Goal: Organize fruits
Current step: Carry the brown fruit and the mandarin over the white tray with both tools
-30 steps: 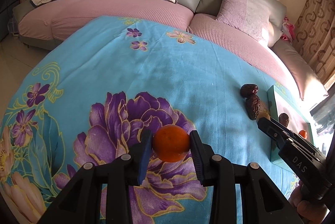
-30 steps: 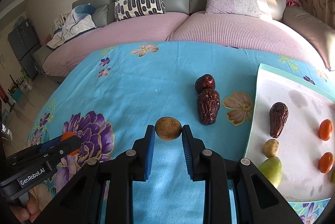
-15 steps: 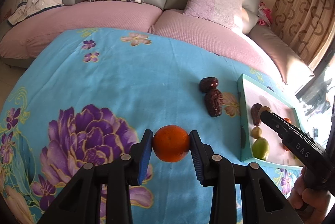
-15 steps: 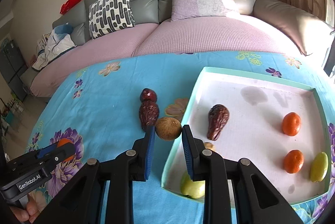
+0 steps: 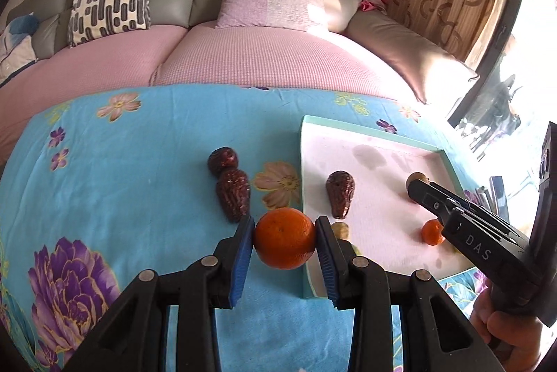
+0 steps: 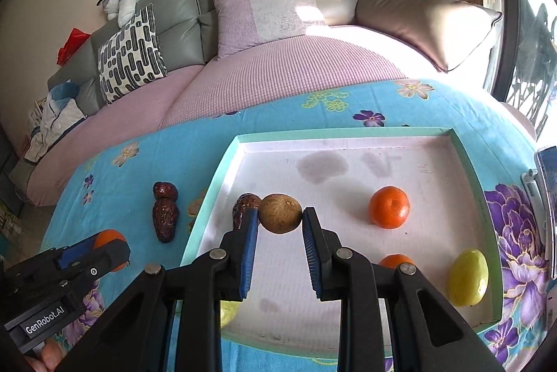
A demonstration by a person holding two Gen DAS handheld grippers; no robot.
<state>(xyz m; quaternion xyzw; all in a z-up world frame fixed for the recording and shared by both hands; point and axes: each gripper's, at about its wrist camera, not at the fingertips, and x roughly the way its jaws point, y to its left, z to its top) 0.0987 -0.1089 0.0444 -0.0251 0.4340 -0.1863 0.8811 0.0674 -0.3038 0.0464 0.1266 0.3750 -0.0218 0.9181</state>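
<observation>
Orange (image 5: 284,238) pinched tight in left gripper (image 5: 283,241), hanging over the cloth just short of the tray (image 6: 348,132) edge. Right gripper (image 6: 280,219) looks clamped on brown fruit (image 6: 280,213) above the tray. Risk: round fruit rolling on release, knocking the date (image 5: 340,194) or the loose mandarin (image 6: 389,207).

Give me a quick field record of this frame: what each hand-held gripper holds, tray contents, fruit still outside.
left hand-held gripper: shut on orange, at the tray's left edge
right hand-held gripper: shut on brown round fruit, over the tray
tray: teal rim, white floor; holds two tangerines, green fruit, wrinkled date, other small fruit
outside tray: two dark dates on the blue floral cloth
</observation>
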